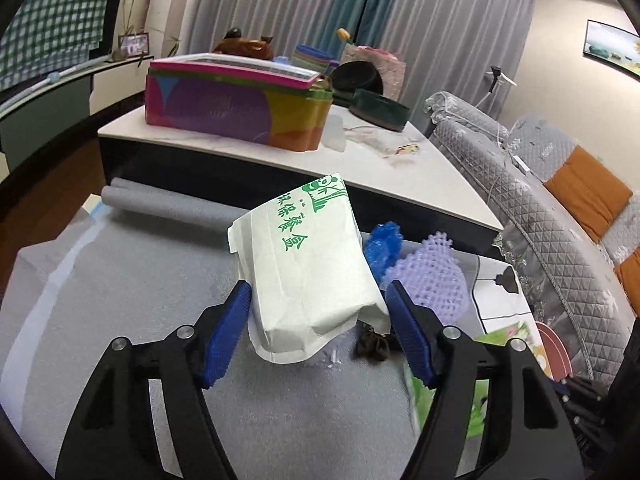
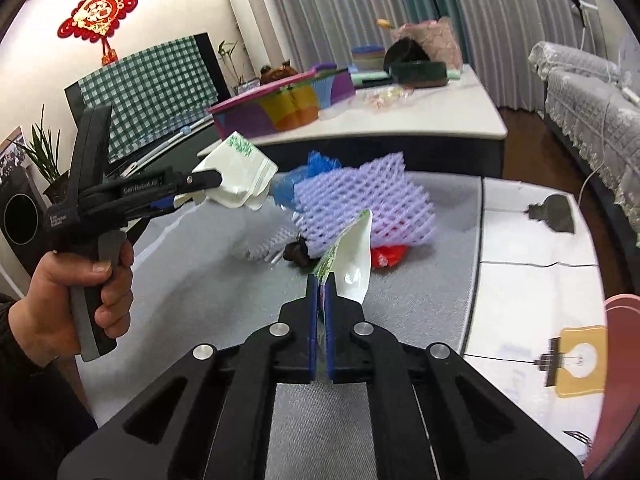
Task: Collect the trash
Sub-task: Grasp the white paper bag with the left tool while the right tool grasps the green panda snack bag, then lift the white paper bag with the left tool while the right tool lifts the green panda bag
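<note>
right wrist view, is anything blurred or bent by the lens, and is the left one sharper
Right wrist view: the purple foam net and the wrapper in the right gripper are smeared by motion blur, and the table edge bows from the fisheye. Left wrist view: the paper box and its green print are sharp; only the green packet at lower right is blurred.

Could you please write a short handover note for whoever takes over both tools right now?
Left tool: fingers spread either side of the white paper box, lifted above the grey mat; contact looks loose, so check the grip.
Right tool: shut on the green-and-white wrapper.
Still on the mat: purple foam net, blue plastic bag, red scrap, small dark piece.
No bin in view; nothing visibly binned yet.
</note>
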The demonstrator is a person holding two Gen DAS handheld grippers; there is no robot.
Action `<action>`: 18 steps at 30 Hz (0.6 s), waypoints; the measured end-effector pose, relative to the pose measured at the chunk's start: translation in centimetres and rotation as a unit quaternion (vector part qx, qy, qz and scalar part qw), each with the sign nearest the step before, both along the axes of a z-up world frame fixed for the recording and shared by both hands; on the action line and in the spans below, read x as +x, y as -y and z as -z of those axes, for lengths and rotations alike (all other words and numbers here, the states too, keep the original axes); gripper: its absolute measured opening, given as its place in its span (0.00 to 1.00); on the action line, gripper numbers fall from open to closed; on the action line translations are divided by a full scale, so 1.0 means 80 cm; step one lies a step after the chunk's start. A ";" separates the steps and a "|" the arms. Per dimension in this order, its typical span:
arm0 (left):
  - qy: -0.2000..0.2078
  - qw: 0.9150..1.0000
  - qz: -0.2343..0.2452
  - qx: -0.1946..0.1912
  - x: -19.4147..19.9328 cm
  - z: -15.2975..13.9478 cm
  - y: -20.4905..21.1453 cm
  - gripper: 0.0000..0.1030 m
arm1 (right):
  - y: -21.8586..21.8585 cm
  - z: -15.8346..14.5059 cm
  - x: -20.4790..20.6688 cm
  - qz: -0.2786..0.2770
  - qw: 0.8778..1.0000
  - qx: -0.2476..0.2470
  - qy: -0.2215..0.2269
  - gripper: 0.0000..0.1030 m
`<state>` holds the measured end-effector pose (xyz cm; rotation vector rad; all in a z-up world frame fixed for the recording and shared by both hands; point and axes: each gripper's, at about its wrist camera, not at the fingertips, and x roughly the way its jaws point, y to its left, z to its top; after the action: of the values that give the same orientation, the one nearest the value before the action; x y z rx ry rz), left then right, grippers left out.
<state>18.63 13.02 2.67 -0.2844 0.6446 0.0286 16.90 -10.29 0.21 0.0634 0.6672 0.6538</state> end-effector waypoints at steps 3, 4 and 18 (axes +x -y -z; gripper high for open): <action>0.005 1.000 0.004 0.005 -0.009 -0.005 0.007 0.66 | 0.009 -0.011 -0.010 0.012 1.000 0.000 0.012 0.01; 0.007 1.000 0.006 0.007 -0.013 -0.007 0.010 0.66 | 0.014 -0.015 -0.014 0.017 1.000 -0.001 0.016 0.01; 0.026 0.998 0.046 0.039 -0.047 -0.021 0.055 0.66 | 0.063 -0.053 -0.044 0.075 0.996 0.002 0.049 0.01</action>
<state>14.89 8.64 4.34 -0.1804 0.6030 -0.0412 13.36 -15.31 4.44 0.0845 0.5614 0.5095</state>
